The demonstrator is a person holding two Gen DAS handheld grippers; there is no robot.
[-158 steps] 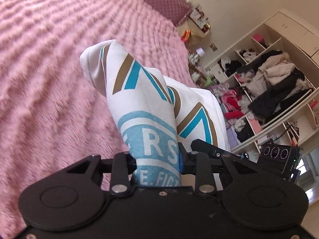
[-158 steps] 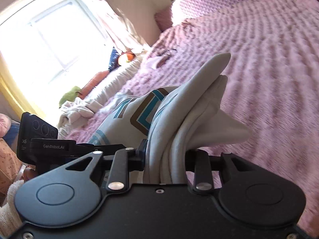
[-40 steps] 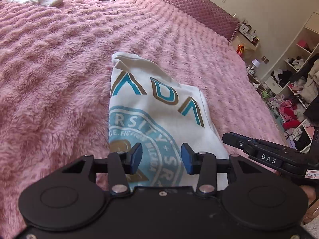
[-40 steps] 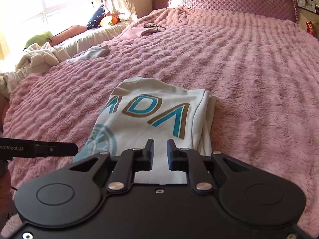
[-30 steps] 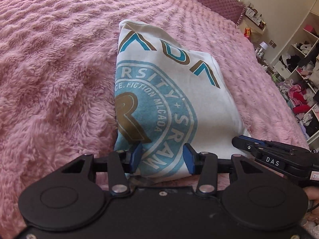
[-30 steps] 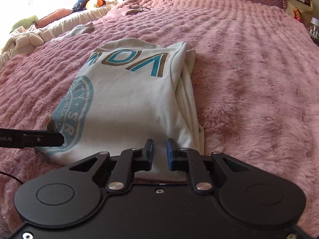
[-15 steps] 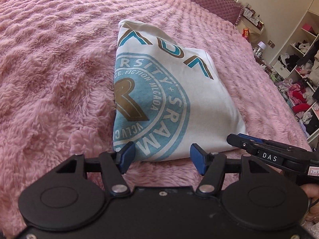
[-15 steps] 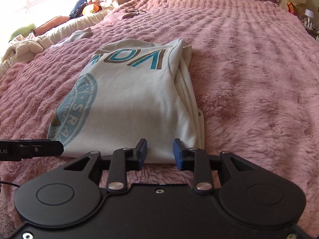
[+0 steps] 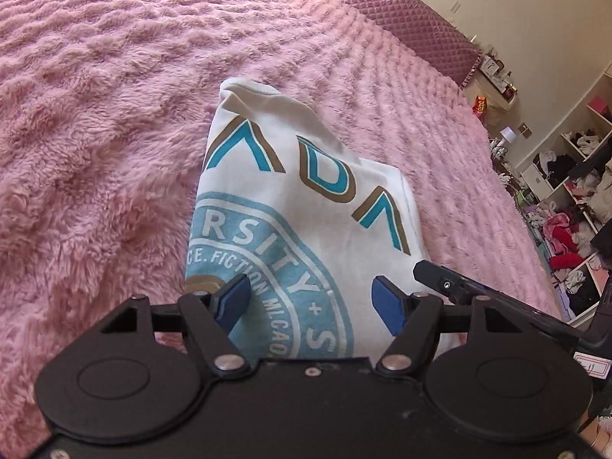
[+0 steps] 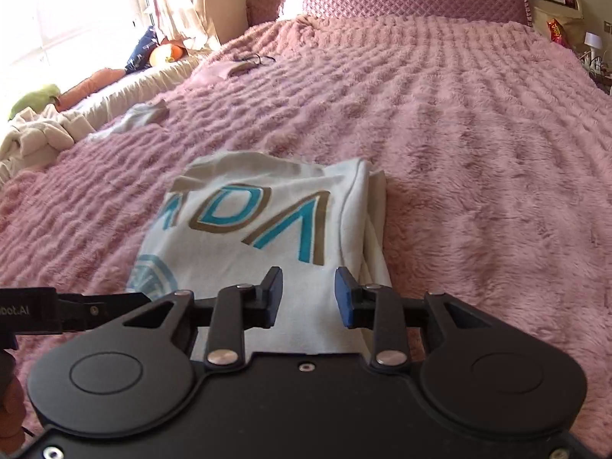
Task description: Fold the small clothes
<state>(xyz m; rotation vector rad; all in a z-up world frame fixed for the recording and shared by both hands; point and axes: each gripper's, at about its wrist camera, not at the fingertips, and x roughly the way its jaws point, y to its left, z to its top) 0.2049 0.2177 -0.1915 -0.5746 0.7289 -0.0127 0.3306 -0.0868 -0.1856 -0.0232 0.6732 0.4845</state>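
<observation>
Bed blanket: pink, fluffy, ribbed pile; covered nearly whole surface in both views. Bore all items below.

Headboard: mauve, quilted diamond pattern, at far end of bed.

Shelving: open white cubbies at right edge of left wrist view, stuffed w/ mixed clothes.

Folded shirt: white, folded to a rough rectangle, lay flat on blanket near the close edge of bed. Print up: teal/tan letters "ADA" plus round teal seal w/ partial text "RSITY". Stacked fold layers visible along its right side in right wrist view.

Loose clothes: cream heap at far left by window; a small pale garment on blanket nearby.

Left gripper: jaws wide apart and opening. Blue pads clear of cloth, nothing clamped; the shirt's near part seen in gap between them, below. Pointed forward and down over the seal print. Its black finger also showed at left edge of right wrist view.

Right gripper: jaws parted moderately, narrower than left's, opening. Pads pressed on nothing; shirt's near right part seen through the gap. Tilted forward and down. Its finger reached in from right in left wrist view, just beside shirt's right edge; contact w/ cloth: can't tell.

Hand: part seen only, lower left corner of right wrist view.
</observation>
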